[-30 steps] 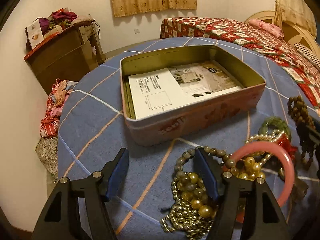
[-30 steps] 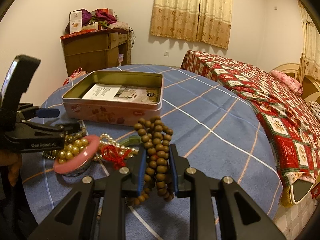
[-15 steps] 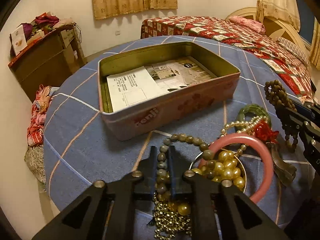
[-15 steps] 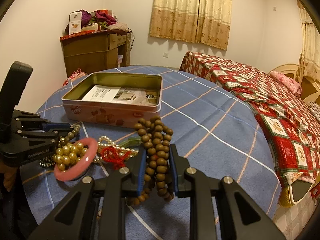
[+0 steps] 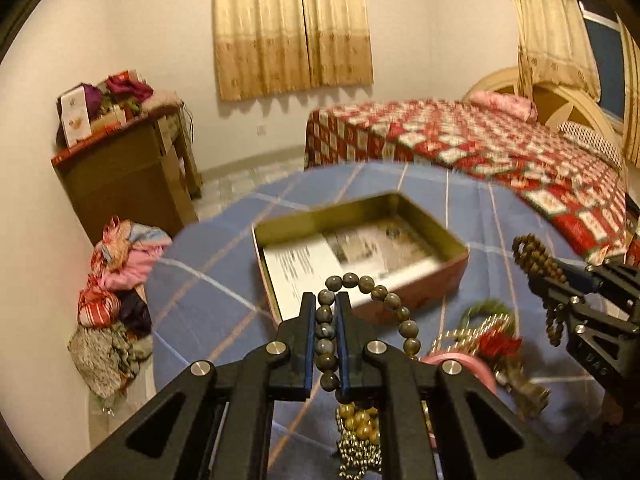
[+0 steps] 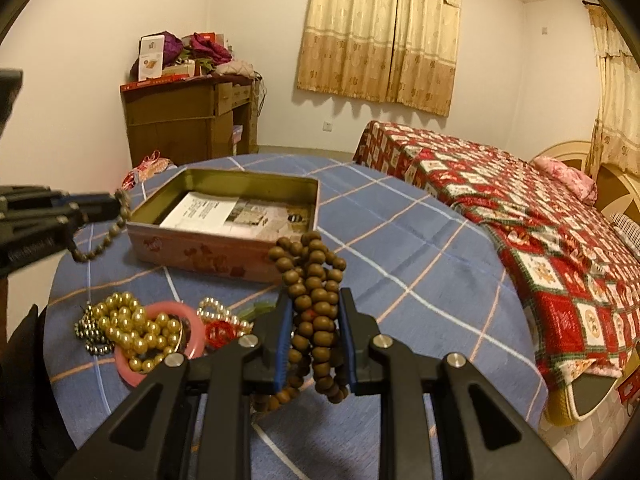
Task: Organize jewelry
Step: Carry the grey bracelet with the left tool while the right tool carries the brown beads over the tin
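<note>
My left gripper is shut on a string of grey-green beads, which hangs clear of the blue checked tablecloth in front of the open pink tin. In the right wrist view the same grey-green beads dangle from the left gripper at the tin's left end. My right gripper is shut on a bundle of brown wooden beads, held above the cloth near the tin. Printed paper lies inside the tin. A pink bangle, gold pearls and a red ornament lie in a pile.
The round table's edge curves close on the right, and a bed with a red patchwork quilt stands beyond it. A brown cabinet stands by the wall. A heap of clothes lies on the floor to the left.
My left gripper shut on the grey-green beads and rose, lifting them off the jewelry pile. The right gripper stayed put with the brown beads.
</note>
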`<state>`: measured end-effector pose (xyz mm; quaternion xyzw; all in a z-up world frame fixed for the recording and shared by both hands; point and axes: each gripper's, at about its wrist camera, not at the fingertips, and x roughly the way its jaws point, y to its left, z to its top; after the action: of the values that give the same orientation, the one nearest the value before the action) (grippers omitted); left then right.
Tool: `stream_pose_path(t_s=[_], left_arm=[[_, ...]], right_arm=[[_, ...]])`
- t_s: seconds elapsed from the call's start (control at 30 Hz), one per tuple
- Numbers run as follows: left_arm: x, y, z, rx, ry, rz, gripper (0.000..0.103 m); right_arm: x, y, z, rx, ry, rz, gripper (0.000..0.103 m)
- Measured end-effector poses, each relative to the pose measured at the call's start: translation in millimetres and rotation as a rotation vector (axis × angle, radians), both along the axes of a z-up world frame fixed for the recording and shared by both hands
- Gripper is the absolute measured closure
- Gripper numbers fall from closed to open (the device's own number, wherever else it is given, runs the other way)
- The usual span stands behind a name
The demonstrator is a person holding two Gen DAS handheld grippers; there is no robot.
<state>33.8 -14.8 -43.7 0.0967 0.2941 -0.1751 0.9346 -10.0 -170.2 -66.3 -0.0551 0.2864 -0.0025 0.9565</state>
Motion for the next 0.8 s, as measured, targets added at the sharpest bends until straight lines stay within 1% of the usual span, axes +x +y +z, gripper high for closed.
stream_pose_path(t_s=[0.1, 0.27, 0.47, 0.67, 0.8], left_arm=[[0.5, -0.1, 12.7, -0.002, -0.040, 0.000, 0.094], [16.2, -0.2, 22.4, -0.004, -0.068, 0.021, 0.094], [42.6, -1.5, 20.4, 0.007, -0.066, 0.053, 0.094], [62.3, -1.9, 21.1, 0.012, -0.070, 0.073, 0.094], [73.3, -4.4, 19.4, 0.029, -0.070, 0.079, 0.094]], right_arm=[[5.0, -4.3, 9.0, 0.002, -0.016, -0.008, 0.079], [22.7, -3.9, 26.9, -0.012, -0.043, -0.003, 0.079], [44.5, 7.4, 40.6, -0.043, -0.056, 0.022, 0.079], [68.0, 15.9, 46.2, -0.048, -0.047, 0.043, 0.079], [85.1, 22.9, 46.8, -0.057, -0.035, 0.051, 0.079]])
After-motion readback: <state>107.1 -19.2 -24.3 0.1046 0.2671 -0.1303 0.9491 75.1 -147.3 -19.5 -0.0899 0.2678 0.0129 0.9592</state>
